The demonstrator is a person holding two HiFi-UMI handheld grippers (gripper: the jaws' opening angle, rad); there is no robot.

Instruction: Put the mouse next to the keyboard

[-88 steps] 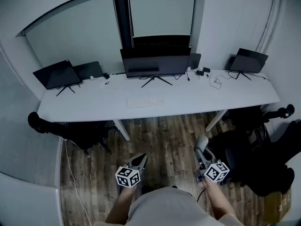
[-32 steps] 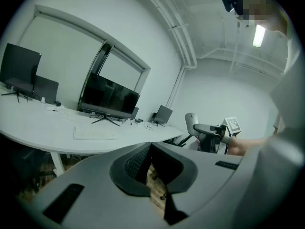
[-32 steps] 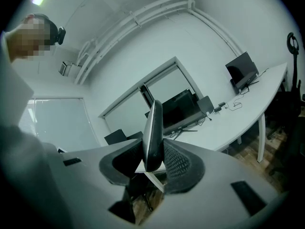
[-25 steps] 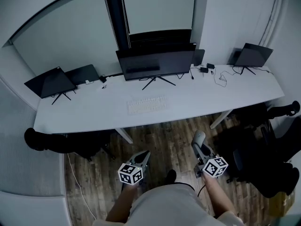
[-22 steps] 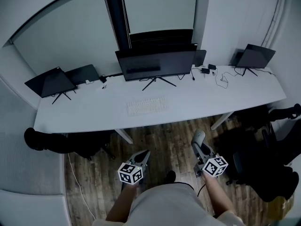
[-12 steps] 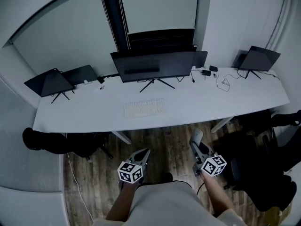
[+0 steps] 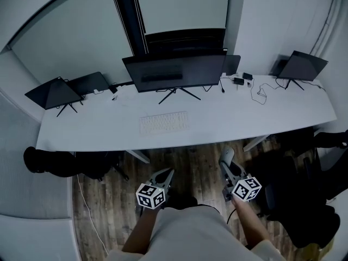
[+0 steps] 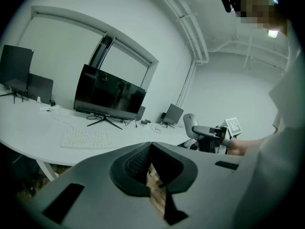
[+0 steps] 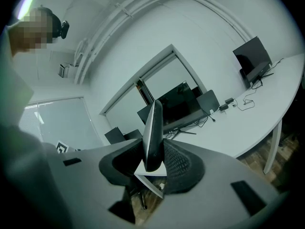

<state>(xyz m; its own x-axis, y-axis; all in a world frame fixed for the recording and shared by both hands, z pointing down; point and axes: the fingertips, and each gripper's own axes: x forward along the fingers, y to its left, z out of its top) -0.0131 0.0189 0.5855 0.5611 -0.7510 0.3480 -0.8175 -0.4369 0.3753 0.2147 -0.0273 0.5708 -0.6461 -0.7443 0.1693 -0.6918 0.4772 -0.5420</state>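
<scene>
Where floorboards point(image 7: 198, 159) end, white desk point(image 7: 261, 110) — keyboard point(image 7: 164, 122), monitor point(image 7: 174, 72)

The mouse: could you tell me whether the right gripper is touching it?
Touching. The right gripper view shows the right gripper closed on the mouse, both pads against its sides.

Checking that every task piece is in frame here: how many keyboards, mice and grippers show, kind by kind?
Keyboard: 1
Mouse: 1, clamped between the right gripper's jaws
Grippers: 2, the left gripper and the right gripper
Total: 4
</scene>
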